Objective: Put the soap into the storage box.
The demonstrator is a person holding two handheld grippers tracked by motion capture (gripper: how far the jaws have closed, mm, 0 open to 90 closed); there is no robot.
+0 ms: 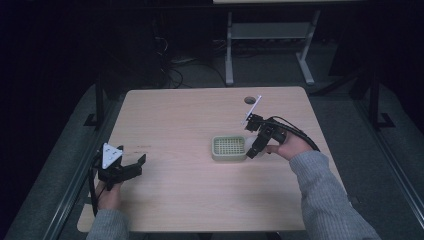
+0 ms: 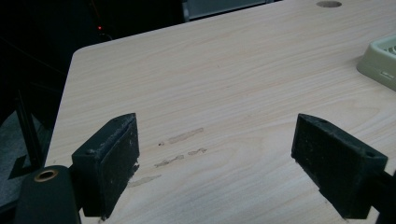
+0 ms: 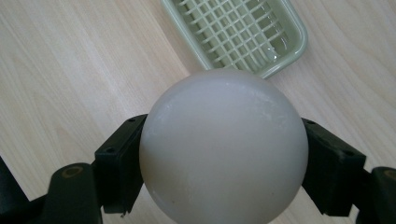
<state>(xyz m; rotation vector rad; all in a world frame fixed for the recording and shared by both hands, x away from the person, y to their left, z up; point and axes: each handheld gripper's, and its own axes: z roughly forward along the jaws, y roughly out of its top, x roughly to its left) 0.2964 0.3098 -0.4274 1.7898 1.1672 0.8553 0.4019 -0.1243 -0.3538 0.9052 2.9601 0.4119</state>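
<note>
Ball point(image 3: 223, 147), round with no long axis, sits clamped in right tongs point(image 3: 223, 168); left tongs point(image 2: 229, 163) apart.

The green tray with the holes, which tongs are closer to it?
Right. The right tongs hold a white ball right beside the green tray. The left tongs wait open, far off near the table's left edge.

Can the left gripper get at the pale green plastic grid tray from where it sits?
Probably yes. The left gripper is open with bare wooden table between it and the pale green plastic grid tray. The right gripper, holding a white ball, crowds only the tray's far side.
</note>
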